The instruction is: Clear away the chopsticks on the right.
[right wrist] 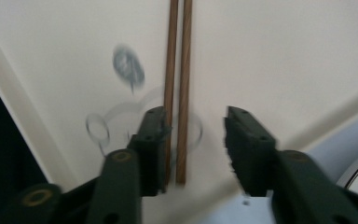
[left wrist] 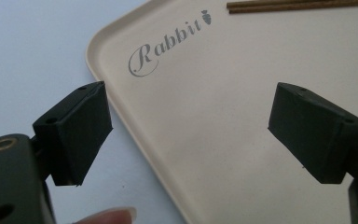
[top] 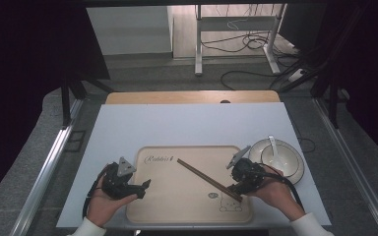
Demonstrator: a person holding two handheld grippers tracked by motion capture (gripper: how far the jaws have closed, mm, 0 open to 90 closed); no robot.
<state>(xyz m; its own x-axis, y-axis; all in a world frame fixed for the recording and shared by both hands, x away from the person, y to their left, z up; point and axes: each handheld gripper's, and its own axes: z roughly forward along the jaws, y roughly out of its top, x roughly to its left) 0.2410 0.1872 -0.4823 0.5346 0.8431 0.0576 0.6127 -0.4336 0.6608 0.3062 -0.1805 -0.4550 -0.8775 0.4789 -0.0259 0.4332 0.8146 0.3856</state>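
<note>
Right gripper (right wrist: 193, 140) poised low over the tray (top: 187, 206), jaws parted astride the near ends of the chopsticks (right wrist: 177, 84). Best squared and lowered before closing, both sticks together. Left gripper (left wrist: 191, 130) released, idle at the tray's edge.

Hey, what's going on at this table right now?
A person holds a gripper in each hand over a beige tray on a white-covered table. The right gripper is open at the near end of a pair of brown chopsticks lying diagonally on the tray, its jaws on either side of them but not closed. The left gripper is also open, holding nothing, over the tray's left edge. A white bowl with a spoon in it sits to the right of the tray.
</note>
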